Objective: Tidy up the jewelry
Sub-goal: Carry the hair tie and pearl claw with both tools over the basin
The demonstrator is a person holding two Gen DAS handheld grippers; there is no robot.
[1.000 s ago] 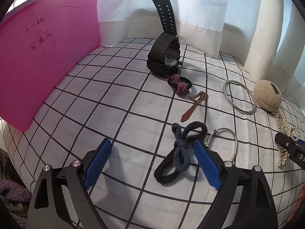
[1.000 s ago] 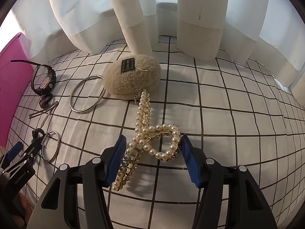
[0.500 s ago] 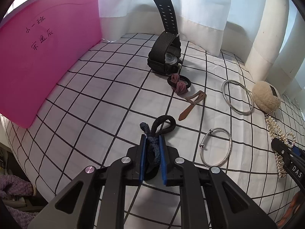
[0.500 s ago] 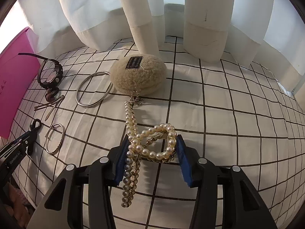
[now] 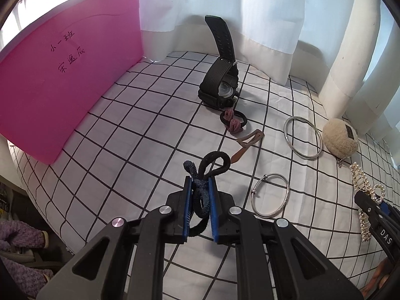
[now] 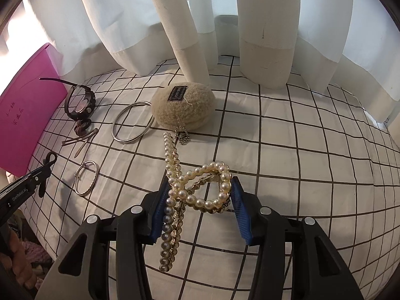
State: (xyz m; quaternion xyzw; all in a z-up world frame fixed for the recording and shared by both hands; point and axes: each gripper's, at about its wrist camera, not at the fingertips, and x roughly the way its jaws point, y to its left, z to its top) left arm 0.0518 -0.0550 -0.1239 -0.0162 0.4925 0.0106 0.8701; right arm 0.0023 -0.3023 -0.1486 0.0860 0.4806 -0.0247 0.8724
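Note:
My left gripper (image 5: 200, 195) is shut on a dark blue and black hair tie (image 5: 212, 161), lifted a little off the checked cloth (image 5: 140, 130). My right gripper (image 6: 200, 197) is shut on a pearl hair claw (image 6: 200, 185), its blue pads pressing both sides, the claw raised off the cloth. In the right wrist view the left gripper (image 6: 43, 172) shows at the left edge with the hair tie. On the cloth lie a black watch (image 5: 221, 85), a maroon hair tie (image 5: 233, 122), a brown hair clip (image 5: 248, 141), a large silver bangle (image 5: 303, 137) and a small silver bangle (image 5: 271, 195).
A pink box (image 5: 57, 85) stands at the left of the cloth. A beige fluffy pouch (image 6: 183, 105) with a bead chain sits near the large bangle. White curtains (image 6: 262, 37) hang along the back edge. The cloth's front left edge drops off to clutter below.
The left gripper shut on the blue and black hair tie and lifted it. The right gripper shut on the pearl claw and raised it off the cloth.

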